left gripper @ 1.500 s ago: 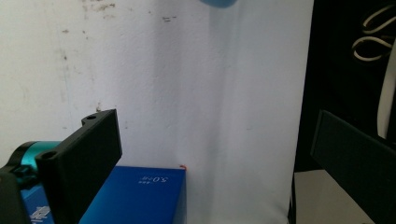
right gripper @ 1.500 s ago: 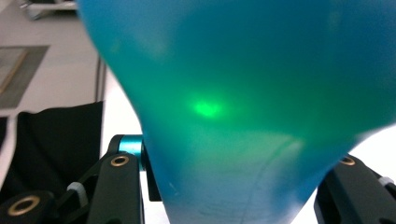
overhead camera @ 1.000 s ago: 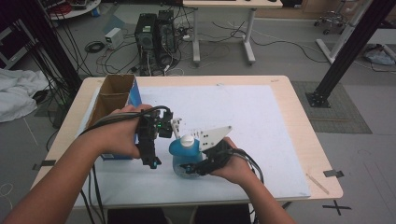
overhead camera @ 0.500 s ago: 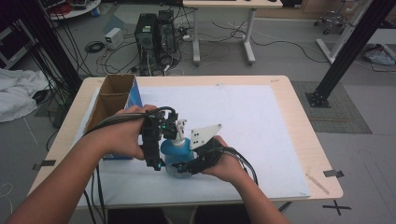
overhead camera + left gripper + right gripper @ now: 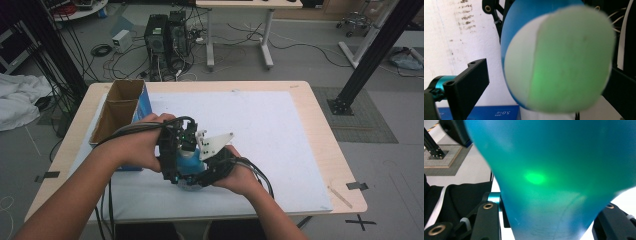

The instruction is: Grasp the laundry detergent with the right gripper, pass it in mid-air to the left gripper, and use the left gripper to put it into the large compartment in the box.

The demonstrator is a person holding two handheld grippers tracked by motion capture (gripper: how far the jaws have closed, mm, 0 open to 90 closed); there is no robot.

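Blue bottle (image 5: 189, 164) is pinched by the right gripper (image 5: 197, 179); left gripper (image 5: 172, 167) spread around it.

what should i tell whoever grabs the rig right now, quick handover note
Right hand-held gripper: shut on the blue bottle, holding its body just above the white mat.
Left hand-held gripper: at the bottle's white cap, one jaw standing clear of it, so it looks open; grip not confirmed.
Open cardboard box stands at the mat's left edge.
Done: bottle picked up and steadied.
Left: probably work the cap with the left, then set the bottle down.
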